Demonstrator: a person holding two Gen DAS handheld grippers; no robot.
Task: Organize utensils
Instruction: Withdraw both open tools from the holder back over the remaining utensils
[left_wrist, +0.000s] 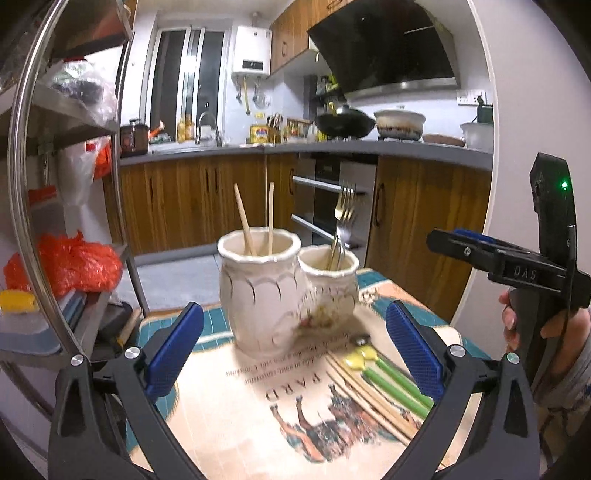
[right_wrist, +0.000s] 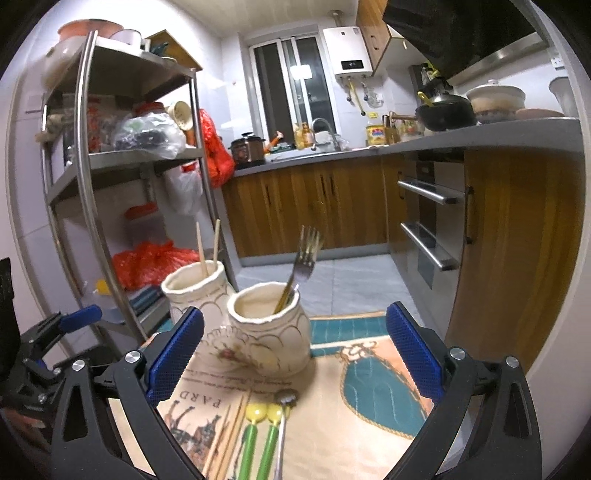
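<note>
Two cream ceramic jars stand touching on the printed cloth (left_wrist: 236, 402) covering your counter. Take the taller jar (left_wrist: 258, 291) as reference: it holds two wooden chopsticks (left_wrist: 245, 221), upright and leaning slightly. To its right, the shorter jar (left_wrist: 328, 291) holds forks (left_wrist: 343, 221), tines up. On the cloth in front of the taller jar, toward you, lie loose chopsticks (left_wrist: 369, 391), two green-handled spoons with yellow bowls (right_wrist: 258, 439) and a metal spoon (right_wrist: 282, 424), side by side. Your left gripper (left_wrist: 293, 354) is spread wide with nothing between its blue pads, facing the taller jar. Your right gripper (right_wrist: 293, 354) is likewise spread wide and empty, above the loose utensils.
</note>
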